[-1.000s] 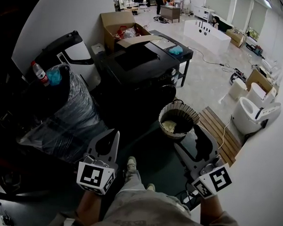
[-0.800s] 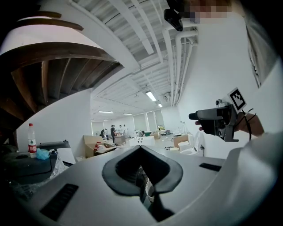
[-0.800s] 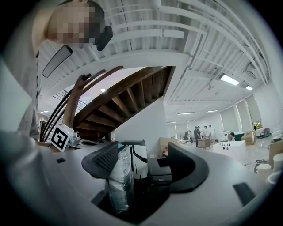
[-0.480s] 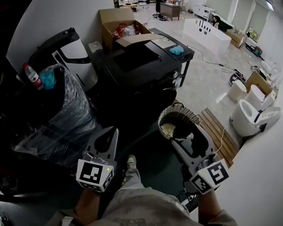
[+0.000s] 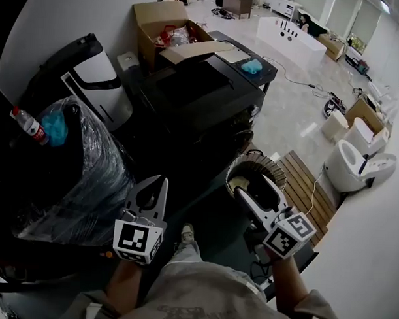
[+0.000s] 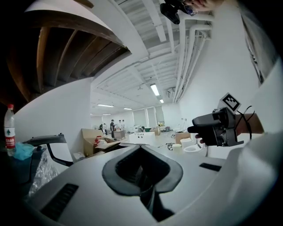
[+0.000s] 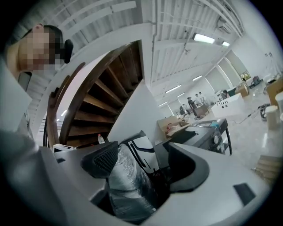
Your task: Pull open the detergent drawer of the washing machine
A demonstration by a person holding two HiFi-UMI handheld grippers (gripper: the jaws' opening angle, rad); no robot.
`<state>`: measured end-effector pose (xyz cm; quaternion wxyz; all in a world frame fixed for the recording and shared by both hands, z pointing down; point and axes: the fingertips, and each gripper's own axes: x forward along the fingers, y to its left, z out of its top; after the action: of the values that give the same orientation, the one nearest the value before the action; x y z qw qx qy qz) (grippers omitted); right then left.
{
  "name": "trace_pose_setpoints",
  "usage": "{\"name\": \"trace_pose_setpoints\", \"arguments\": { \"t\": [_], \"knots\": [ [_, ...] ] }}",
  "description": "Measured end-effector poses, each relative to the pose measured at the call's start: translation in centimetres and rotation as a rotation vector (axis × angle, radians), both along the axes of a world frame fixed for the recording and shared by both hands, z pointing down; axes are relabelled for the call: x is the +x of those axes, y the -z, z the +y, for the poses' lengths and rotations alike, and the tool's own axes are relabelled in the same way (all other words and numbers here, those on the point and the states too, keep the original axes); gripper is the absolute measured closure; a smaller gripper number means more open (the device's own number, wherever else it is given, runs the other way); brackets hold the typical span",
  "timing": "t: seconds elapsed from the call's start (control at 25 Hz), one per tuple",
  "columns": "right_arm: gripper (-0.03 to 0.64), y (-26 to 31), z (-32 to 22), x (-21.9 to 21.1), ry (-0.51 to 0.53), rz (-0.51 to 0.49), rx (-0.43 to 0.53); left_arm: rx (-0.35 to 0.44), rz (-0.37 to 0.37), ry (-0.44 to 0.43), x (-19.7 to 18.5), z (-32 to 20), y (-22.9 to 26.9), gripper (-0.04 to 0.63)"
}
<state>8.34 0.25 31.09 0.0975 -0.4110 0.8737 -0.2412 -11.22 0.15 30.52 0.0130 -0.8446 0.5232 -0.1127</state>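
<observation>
washing machine: a black machine is seen in the upper middle of the head view. Its front is turned toward the lower right of the frame, and a cardboard box is seen behind it at the top.
detergent drawer: it cannot be picked out on the dark front. Nothing is seen standing out from the panel, so it is judged to be shut and untouched.
left gripper: it is held low at the lower left of the head view. Its fingers are brought together with nothing between them, so it is judged to be kept as the spare hand for this pull.
right gripper: it is held at the lower right, pointed toward the machine. Its fingers are spread wide and nothing is gripped. Only the plastic-wrapped bundle is seen through the gap, well beyond them. The wide spread is judged to be a readying for the drawer's front edge.
distance: both grippers are kept well apart from the machine, and no contact is made.
basket: it is set on the floor between the right gripper and the machine's front. It is judged to be an obstacle that must be reached over.
step in hand: the approach is judged to be under way, and the pull itself is not yet begun.
</observation>
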Motion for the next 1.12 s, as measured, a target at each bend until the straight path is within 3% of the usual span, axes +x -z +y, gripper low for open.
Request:
{"name": "trace_pose_setpoints", "arguments": {
  "t": [0.36,0.48,0.76,1.12],
  "knots": [
    [0.270,-7.4,-10.2,-4.6,-0.034,-0.182,-0.247,-0.023,-0.028,-0.004,-4.7,-9.0,-3.5,0.581],
    [0.268,-10.0,-12.5,-5.6,-0.051,-0.245,-0.312,-0.020,0.011,-0.008,-5.3,-11.1,-4.5,0.581],
    [0.249,-13.2,-17.9,-7.9,-0.089,-0.453,-0.326,-0.074,-0.034,-0.052,-7.4,-15.2,-8.5,0.581],
    [0.233,-21.6,-21.7,-9.9,-0.112,-0.513,-0.474,-0.144,-0.037,-0.034,-8.9,-18.1,-13.7,0.581]
  ]
}}
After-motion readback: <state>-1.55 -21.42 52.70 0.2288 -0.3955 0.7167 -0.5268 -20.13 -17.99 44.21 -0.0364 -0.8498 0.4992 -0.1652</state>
